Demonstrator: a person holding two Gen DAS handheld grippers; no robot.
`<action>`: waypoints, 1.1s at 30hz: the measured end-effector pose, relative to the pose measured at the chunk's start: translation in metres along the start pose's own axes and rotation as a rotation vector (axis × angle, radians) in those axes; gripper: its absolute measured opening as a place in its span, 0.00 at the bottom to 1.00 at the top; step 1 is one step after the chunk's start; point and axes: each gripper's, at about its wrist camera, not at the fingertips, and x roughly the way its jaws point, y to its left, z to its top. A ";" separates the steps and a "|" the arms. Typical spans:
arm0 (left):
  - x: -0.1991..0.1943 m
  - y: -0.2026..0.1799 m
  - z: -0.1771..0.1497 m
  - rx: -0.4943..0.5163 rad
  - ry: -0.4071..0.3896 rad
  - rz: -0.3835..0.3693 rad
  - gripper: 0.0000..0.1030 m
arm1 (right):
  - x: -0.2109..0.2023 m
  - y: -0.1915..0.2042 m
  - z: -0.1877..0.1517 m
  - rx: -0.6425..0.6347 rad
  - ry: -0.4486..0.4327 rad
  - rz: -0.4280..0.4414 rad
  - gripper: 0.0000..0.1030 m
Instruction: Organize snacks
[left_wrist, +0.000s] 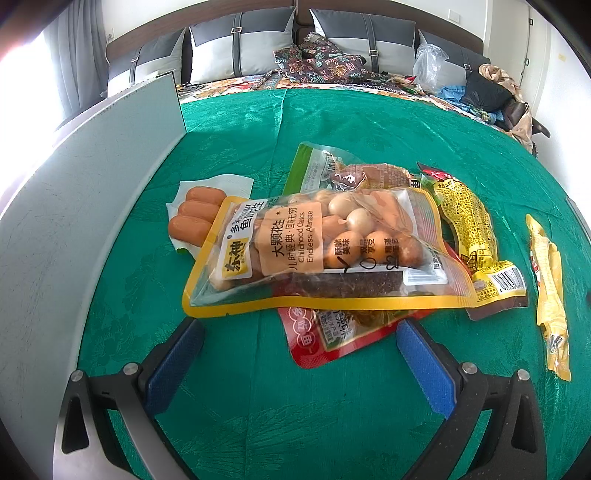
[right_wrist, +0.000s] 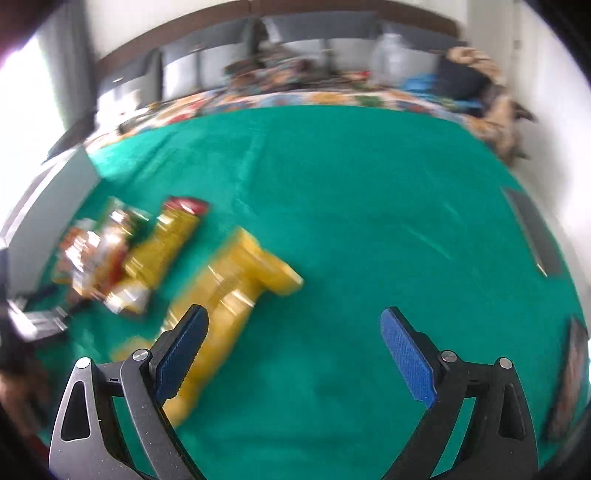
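The left gripper (left_wrist: 299, 341) hung with its blue pads spread wide and nothing between them, low over a green patterned cloth (left_wrist: 258, 406) that covered the whole work surface. Just beyond its fingertips lay a heap of snacks: a clear yellow-edged bag of nuts (left_wrist: 317, 254) on top of a red packet (left_wrist: 332, 339), with a pack of sausages (left_wrist: 195, 214) to the left and a yellow wrapper (left_wrist: 469, 229) to the right. A slim yellow stick pack (left_wrist: 550, 295) lay apart at the far right. A pale grey panel (left_wrist: 92, 184) stood upright along the cloth's left edge. The right gripper (right_wrist: 293, 349) was likewise spread and empty above the same cloth, in a blurred view, with a yellow packet (right_wrist: 236, 291) beside its left finger. Behind the cloth were a flowered bedspread (left_wrist: 229, 83), grey pillows (left_wrist: 236, 48), a dark headboard and white walls.
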 end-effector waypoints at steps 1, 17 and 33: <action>0.000 0.000 0.000 0.000 0.000 0.000 1.00 | -0.001 -0.006 -0.014 0.000 0.005 -0.027 0.93; -0.014 0.004 -0.013 0.030 0.058 -0.052 1.00 | 0.041 -0.016 -0.028 0.020 0.038 -0.062 0.95; 0.016 0.022 0.142 -0.170 0.150 -0.258 0.99 | 0.051 -0.015 -0.023 0.022 0.037 -0.063 0.95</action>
